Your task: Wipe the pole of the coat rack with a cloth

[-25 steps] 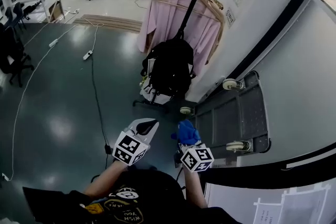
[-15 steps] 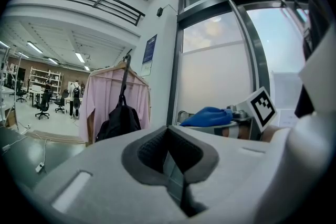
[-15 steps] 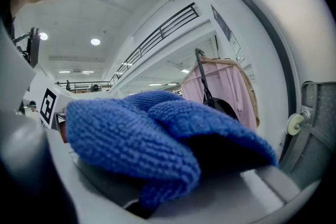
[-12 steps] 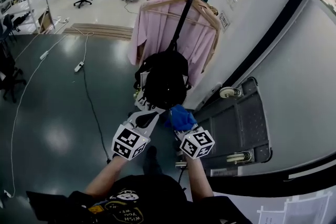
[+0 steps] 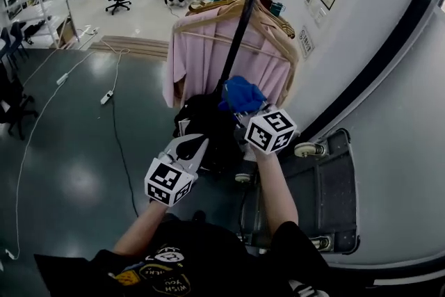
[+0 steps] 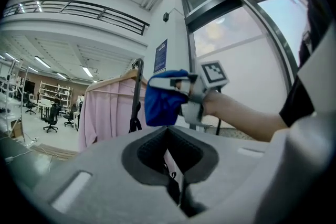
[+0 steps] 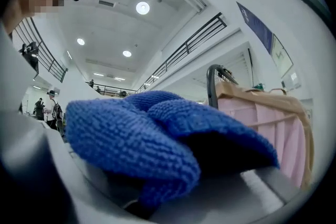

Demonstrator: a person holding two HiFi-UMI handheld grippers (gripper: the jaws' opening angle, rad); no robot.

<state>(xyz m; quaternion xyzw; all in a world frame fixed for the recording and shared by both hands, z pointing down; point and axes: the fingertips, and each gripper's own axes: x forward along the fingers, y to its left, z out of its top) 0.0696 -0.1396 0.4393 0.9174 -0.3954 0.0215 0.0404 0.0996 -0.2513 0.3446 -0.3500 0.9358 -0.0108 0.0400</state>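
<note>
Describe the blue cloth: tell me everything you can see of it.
The blue cloth is a thick, nubby knit, like microfibre, bunched into soft folds with a dark hollow between them. It is clamped in the right gripper, spilling over the jaws and hiding them. It is held partway up the coat rack's black pole, right beside it and in front of the pink garment; whether it touches the pole cannot be told.

3 views (head steeply downward) share pole point(image 5: 238, 35).
</note>
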